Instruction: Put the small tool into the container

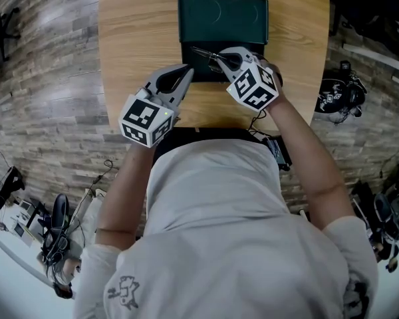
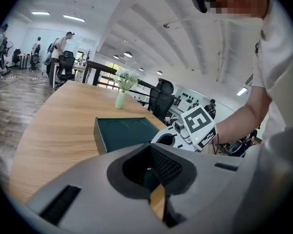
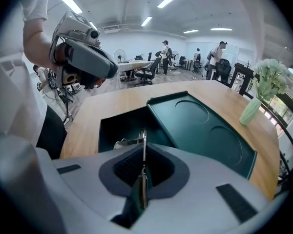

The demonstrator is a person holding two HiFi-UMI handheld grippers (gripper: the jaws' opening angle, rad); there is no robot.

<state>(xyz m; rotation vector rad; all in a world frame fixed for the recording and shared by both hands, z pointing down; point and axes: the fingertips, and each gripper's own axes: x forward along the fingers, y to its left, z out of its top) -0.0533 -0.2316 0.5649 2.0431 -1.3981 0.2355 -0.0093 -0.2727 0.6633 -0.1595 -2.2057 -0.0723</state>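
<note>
a: how many of each?
b: one tool point(image 3: 143, 145), pinched in the right gripper point(image 1: 223, 58), over the one open box point(image 3: 116, 125).
a: and the left gripper point(image 1: 186, 72)?
b: jaws together, empty, beside the box. two grippers in all.

Head view: I see the container point(image 1: 223, 18) at upper centre as dark green, on a light honey-wood table point(image 1: 139, 32), with a grey-brown plank floor point(image 1: 46, 78) at the left edge. My left gripper point(image 1: 188, 72) and right gripper point(image 1: 219, 57) are pale grey, each with a marker cube point(image 1: 146, 119) patterned in black squares on white. Right gripper view: I read the small tool point(image 3: 143, 152) at lower centre as bright silver and the vase point(image 3: 250, 110) at right as pale green.
</note>
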